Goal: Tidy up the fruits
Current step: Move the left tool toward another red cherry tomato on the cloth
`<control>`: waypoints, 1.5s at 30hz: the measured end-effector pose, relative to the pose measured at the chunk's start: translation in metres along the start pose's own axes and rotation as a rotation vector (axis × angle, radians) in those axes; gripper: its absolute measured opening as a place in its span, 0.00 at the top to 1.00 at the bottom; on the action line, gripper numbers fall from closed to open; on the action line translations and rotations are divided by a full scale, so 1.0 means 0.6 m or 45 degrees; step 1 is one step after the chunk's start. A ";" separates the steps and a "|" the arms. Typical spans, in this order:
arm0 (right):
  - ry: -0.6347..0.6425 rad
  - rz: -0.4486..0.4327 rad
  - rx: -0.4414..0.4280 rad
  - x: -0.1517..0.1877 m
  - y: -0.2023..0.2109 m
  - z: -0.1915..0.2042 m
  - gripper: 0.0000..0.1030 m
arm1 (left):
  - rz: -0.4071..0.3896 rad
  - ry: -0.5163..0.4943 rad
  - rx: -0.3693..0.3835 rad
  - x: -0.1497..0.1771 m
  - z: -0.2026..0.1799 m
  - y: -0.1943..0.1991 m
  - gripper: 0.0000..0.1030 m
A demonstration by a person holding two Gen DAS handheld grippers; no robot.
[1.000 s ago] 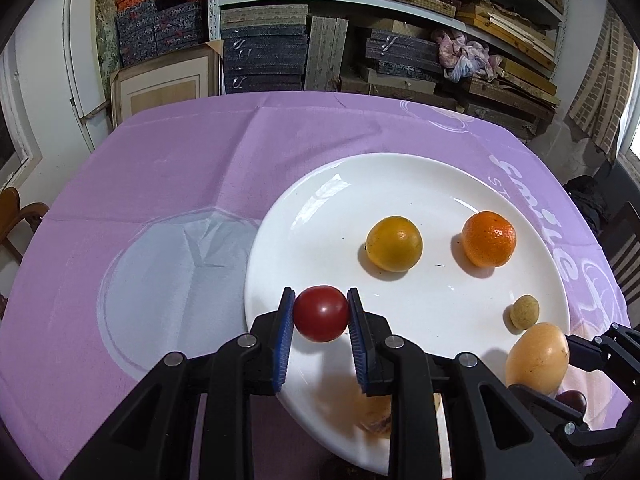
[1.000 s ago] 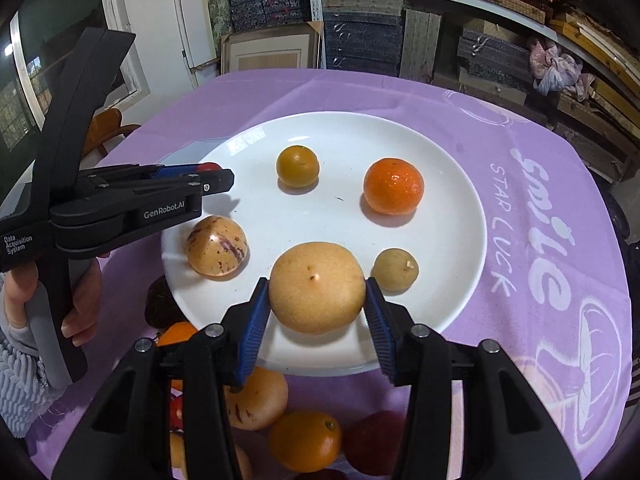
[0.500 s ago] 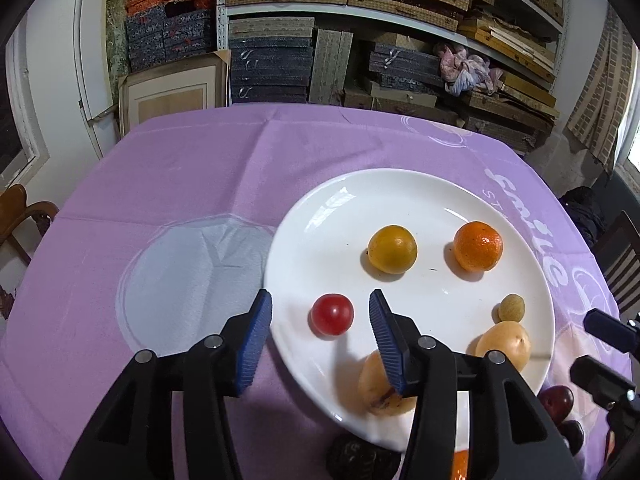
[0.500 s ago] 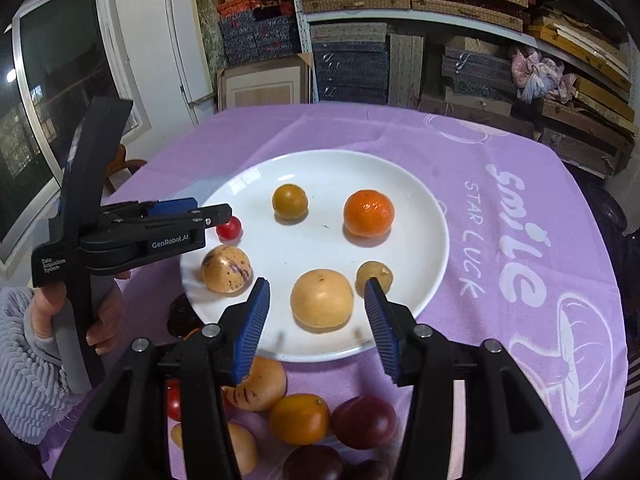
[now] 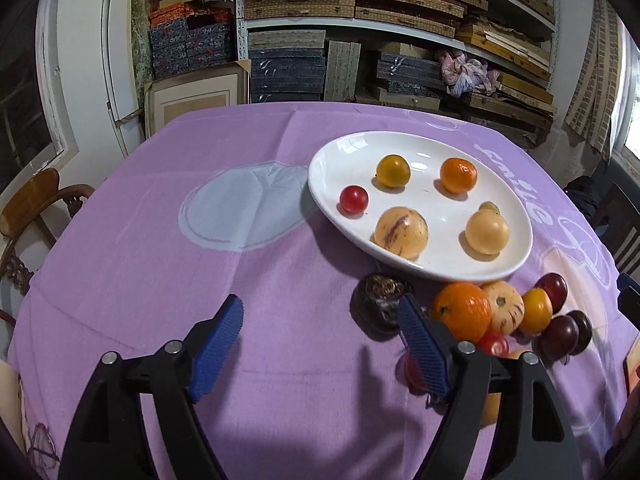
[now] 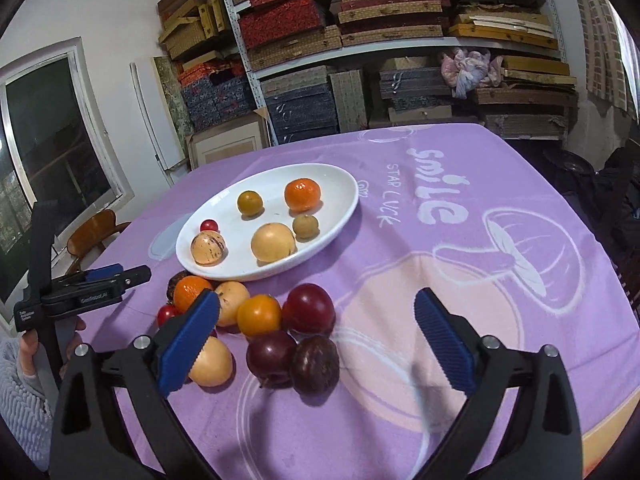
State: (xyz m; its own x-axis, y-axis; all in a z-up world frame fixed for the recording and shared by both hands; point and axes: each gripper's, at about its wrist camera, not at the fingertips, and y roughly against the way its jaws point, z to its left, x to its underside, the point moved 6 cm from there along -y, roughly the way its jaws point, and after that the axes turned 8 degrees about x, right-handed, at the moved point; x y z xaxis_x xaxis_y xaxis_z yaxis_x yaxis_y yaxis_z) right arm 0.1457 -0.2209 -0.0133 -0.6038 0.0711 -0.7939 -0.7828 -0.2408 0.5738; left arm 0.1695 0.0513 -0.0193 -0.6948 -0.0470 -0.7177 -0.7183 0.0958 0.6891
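We see a desk under a purple cloth, with stacked shelves on the far side. A white plate sits left of the desk's middle in the right wrist view. On it lie six fruits: a pale yellow globe at the near side, a speckled melon to its left, a mandarin at the far right, a yellow citrus to the left of that, a small brown fruit just right of the globe, and a cherry tomato at the left rim.

Near the plate, on the cloth, a loose heap of fruit waits: a red plum, an orange, two dark plums touching each other, a pale fruit behind the right gripper's left jaw, another mandarin, and a dark wrinkled fruit just beside the plate's near edge.

Our left gripper hangs over bare cloth, left of the heap, jaws spread wide and holding nothing; its right jaw overlaps the wrinkled fruit in its own view. Our right gripper hovers above the heap, jaws likewise wide apart and empty, with the plums between them in its view.
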 end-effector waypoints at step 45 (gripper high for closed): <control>-0.125 0.009 -0.035 -0.004 0.012 -0.022 0.04 | 0.098 -0.043 0.161 0.065 -0.018 -0.026 0.33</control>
State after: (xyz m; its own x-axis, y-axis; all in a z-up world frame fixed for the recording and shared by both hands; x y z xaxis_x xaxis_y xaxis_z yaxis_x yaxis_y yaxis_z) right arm 0.1434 -0.2354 -0.0100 -0.6225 0.1635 -0.7654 -0.7747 -0.2677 0.5729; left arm 0.1534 0.0373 -0.0569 -0.7447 -0.0016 -0.6674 -0.6510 0.2223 0.7258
